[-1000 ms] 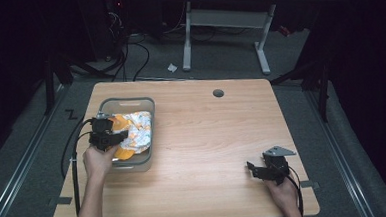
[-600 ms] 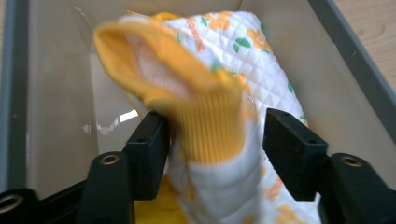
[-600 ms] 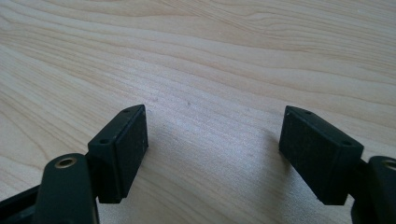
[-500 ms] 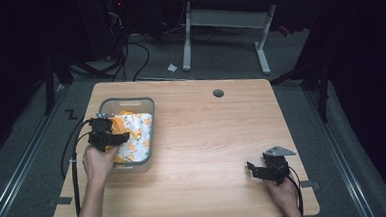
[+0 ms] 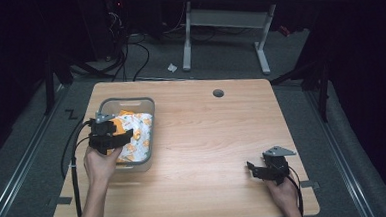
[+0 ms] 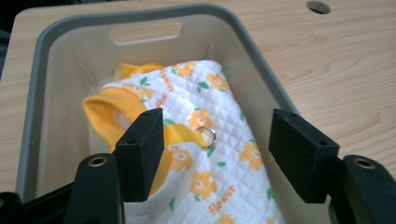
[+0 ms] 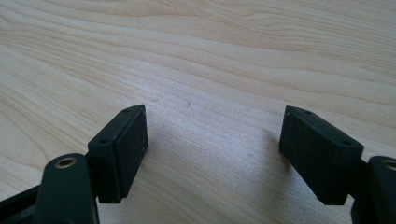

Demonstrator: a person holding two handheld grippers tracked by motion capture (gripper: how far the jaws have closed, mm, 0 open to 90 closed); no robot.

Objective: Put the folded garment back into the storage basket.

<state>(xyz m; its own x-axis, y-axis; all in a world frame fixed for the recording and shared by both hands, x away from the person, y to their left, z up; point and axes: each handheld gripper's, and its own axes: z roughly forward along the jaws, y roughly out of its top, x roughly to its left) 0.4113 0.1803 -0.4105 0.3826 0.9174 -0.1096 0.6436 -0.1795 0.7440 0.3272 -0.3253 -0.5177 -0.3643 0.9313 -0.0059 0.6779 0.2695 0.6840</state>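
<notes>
A folded white quilted garment with orange flowers and yellow trim (image 6: 205,140) lies inside the grey plastic bin (image 5: 145,103) at the left side of the pale wooden desk (image 5: 212,132); the left gripper (image 6: 219,154) hangs just above the garment, jaws having just opened, clear of it; the right gripper (image 5: 259,170), well apart from the bin, rests near the desk's front right corner, jaws spread over bare wood.

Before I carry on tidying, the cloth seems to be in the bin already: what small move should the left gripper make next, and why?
Probably lift the left gripper straight up and clear of the bin. Its jaws have just been opening and now stand apart above the quilted flowered cloth, pressing nothing, and the cloth lies inside the bin walls. The right gripper rests open over bare table, so nothing waits there.
</notes>
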